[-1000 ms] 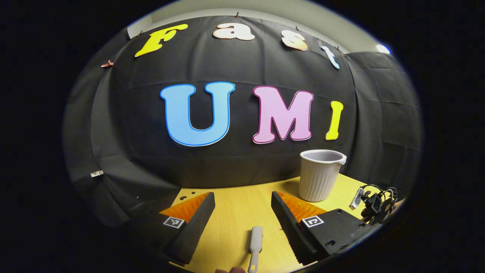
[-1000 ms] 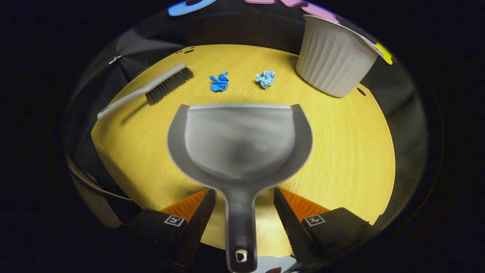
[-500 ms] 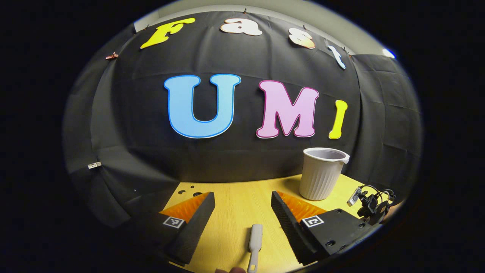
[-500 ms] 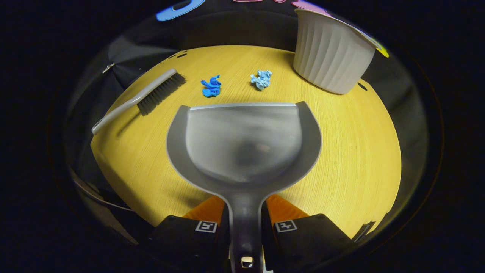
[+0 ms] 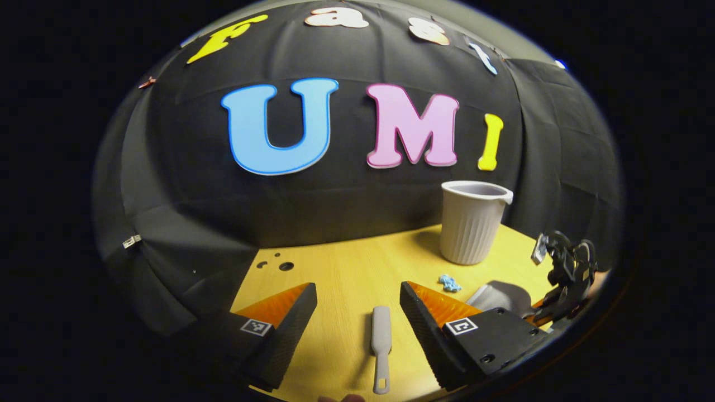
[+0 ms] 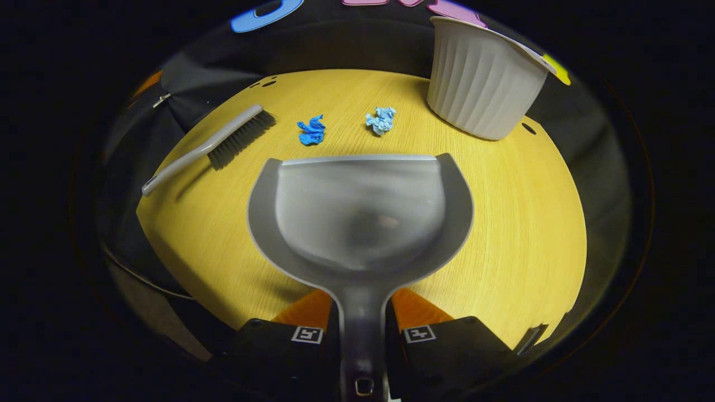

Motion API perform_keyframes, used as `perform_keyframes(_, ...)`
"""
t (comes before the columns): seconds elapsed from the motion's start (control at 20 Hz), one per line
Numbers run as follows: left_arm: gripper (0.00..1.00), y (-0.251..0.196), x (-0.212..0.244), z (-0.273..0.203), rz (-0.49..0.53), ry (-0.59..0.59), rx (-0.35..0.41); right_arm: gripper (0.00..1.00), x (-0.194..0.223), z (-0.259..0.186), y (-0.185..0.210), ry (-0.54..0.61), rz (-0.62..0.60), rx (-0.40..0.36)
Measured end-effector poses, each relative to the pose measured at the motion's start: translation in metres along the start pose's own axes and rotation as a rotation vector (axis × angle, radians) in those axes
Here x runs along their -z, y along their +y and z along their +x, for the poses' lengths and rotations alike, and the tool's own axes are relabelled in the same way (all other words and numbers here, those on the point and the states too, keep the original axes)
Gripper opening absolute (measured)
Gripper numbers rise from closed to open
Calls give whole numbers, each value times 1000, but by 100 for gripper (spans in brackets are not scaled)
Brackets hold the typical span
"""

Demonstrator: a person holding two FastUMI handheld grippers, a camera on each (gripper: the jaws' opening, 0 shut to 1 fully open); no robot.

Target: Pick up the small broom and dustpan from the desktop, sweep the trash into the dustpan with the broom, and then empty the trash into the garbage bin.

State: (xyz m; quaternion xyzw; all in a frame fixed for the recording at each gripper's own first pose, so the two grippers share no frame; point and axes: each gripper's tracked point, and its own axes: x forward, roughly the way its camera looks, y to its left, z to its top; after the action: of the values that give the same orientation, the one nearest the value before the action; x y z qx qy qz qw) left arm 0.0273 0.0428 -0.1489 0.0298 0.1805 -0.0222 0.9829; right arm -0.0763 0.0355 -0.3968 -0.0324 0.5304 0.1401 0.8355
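on wood desk (image 6: pixel 519 223): smooth grey dustpan (image 6: pixel 360 215)

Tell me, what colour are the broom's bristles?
Dark, nearly black, on the small grey plastic broom; the right gripper view shows them best.

A black cloth wall (image 5: pixel 346 201) closes the far side of the booth, hanging in soft folds and creases, and turns a corner at the right into a second black panel (image 5: pixel 564 145). Above its top edge runs a strip of pale room wall (image 5: pixel 505 39). A small clip (image 5: pixel 132 241) pins the cloth at the left. In front stands a light wood-grain desktop (image 5: pixel 346 268), with round holes (image 5: pixel 286 266) near its far left corner.
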Motion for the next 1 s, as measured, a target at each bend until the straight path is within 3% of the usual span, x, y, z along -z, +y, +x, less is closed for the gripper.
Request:
perform_keyframes(0.45, 97, -25, 128, 37, 86, 414, 87, 37, -2, -18, -2, -19, -8, -30)
perform_keyframes(0.7, 98, -33, 167, 56, 73, 548, 108, 37, 0, -23, -8, -25, 3, -14)
perform_keyframes(1.0, 98, -32, 205, 73, 31, 667, 79, 37, 2, -25, -8, -24, 12, -2)
